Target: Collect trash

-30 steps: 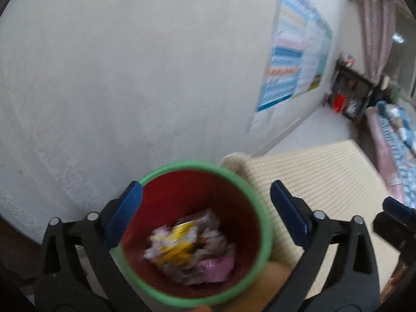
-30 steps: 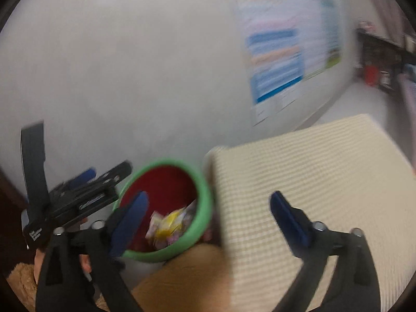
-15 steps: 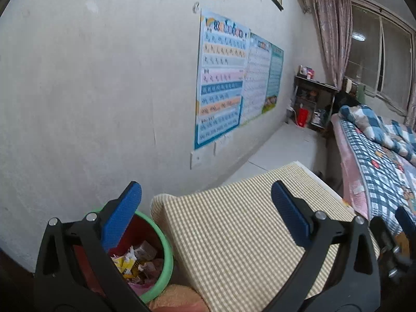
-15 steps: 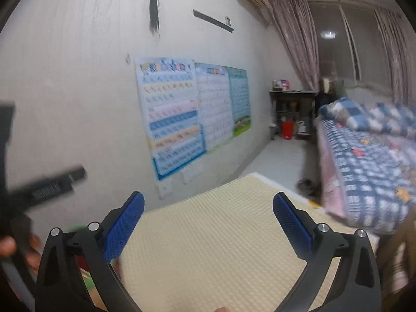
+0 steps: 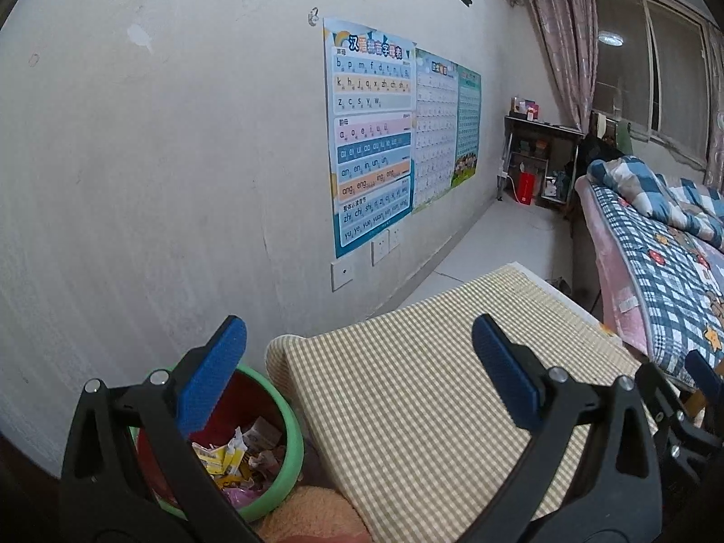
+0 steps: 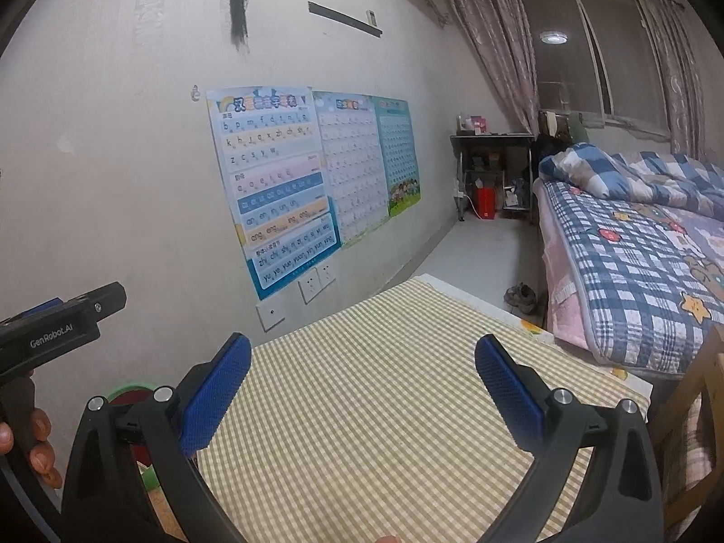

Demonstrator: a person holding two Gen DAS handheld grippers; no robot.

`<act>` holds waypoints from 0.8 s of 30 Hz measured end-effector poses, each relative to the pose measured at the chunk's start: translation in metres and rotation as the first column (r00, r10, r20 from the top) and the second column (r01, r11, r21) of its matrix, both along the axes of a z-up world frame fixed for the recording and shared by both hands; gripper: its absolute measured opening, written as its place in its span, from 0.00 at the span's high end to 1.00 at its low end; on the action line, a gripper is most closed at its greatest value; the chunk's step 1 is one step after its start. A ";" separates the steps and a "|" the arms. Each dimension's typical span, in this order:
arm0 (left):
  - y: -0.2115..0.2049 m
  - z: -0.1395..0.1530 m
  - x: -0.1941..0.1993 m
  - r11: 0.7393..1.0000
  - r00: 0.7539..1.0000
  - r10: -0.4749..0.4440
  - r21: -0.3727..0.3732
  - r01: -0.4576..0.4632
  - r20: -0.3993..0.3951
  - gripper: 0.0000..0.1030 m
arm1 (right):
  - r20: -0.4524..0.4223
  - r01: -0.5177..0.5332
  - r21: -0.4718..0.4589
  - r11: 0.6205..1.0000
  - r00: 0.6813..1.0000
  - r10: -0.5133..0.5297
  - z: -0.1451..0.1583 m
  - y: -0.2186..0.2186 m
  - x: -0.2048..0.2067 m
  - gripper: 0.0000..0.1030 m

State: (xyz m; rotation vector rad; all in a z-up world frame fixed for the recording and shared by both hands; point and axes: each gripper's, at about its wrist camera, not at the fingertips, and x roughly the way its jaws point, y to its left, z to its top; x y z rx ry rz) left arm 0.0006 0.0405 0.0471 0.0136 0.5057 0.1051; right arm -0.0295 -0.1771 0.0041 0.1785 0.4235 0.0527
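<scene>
**Both grippers idle above cleared tabletop; trash sits in bin**

The left hand-held gripper (image 5: 359,378) has its jaws wide apart and holds nothing. The right hand-held gripper (image 6: 362,391) is likewise spread and empty. Both hang over the checked tabletop (image 5: 434,389), which shows no litter in either view.

The trash (image 5: 235,454), crumpled wrappers in yellow and pink, lies in the red bin (image 5: 271,407) with a green rim. The bin stands beside the tabletop's left edge, by the wall, probably set low for easy drops. It stands upright, mouth up, long axis vertical; the wrappers lie in a loose heap with no clear direction. Collection appears complete, though the tabletop's near edge is hidden.
</scene>
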 end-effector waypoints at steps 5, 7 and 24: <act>-0.005 -0.002 0.000 1.000 1.000 -0.010 0.009 0.010 -0.007 0.05 | -0.014 0.012 0.015 1.000 1.000 -0.012 -0.003 -0.004 -0.001 0.07; -0.005 -0.003 -0.001 1.000 1.000 -0.011 0.008 0.011 -0.008 0.05 | -0.017 0.011 0.013 1.000 1.000 -0.011 -0.004 -0.004 0.000 0.07; -0.003 -0.027 0.013 1.000 0.997 -0.029 -0.012 0.028 -0.077 0.05 | -0.077 -0.002 0.023 1.000 0.997 0.004 -0.022 -0.002 0.010 0.07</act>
